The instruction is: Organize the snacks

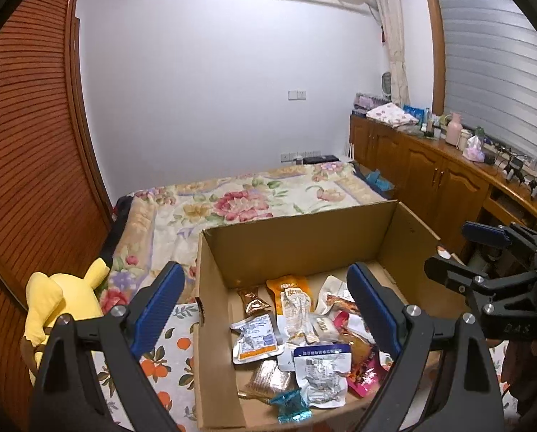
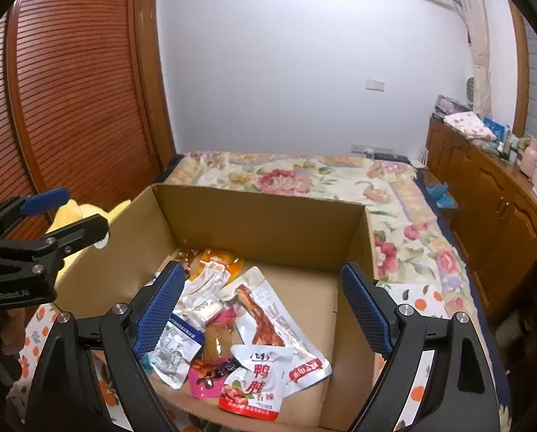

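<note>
Hovering over cardboard box: left gripper and right gripper both wide open, empty. Snack packets heaped inside box. Risk: slick overlapping packets, pinch may snag two or slip.

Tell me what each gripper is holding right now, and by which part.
Nothing. The left gripper and right gripper both hang open above the cardboard box; the snack packets lie loose inside.
</note>
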`<state>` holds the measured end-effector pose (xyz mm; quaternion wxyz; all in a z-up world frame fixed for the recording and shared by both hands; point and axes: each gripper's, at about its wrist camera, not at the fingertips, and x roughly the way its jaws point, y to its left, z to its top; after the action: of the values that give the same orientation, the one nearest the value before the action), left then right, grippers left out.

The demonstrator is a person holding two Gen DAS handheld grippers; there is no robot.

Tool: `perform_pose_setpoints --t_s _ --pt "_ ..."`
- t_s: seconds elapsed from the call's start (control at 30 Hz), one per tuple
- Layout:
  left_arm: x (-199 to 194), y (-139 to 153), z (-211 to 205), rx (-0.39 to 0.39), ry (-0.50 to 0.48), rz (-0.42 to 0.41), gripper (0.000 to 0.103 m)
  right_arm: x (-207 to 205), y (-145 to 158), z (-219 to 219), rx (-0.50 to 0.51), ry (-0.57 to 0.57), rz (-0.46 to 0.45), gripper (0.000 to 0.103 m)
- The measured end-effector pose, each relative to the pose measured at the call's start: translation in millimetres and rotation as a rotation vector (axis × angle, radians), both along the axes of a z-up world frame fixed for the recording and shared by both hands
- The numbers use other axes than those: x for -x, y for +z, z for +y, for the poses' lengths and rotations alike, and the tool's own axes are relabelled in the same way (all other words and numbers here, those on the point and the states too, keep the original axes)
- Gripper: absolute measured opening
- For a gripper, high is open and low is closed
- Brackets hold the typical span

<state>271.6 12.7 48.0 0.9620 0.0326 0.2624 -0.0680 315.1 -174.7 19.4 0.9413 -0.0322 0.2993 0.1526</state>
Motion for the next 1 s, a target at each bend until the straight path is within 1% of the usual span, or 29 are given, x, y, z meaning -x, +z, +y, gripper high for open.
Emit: perform_pose_setpoints --t_s 0.1,0.27,0.5,0.8,1.0 --pt "15 8 0 0.007 0.0 -0.018 0.093 13 9 -4 -0.007 -0.011 -0.032 0.091" --pt "39 17 -4 -0.01 0.008 -0.046 0.093 35 25 -9 -0.02 -0.028 -0.083 0.091" --pt "74 21 -7 -0.002 0.009 -0.076 0.093 73 36 -14 -0.026 -0.039 -0.143 0.091" --pt "119 17 -6 0.005 0.028 -0.097 0.093 119 42 -18 -0.031 -0.047 -0.205 0.092" --pt "150 7 -3 0.003 0.039 -0.102 0.093 151 38 -21 -0.049 -0.06 -0.229 0.092"
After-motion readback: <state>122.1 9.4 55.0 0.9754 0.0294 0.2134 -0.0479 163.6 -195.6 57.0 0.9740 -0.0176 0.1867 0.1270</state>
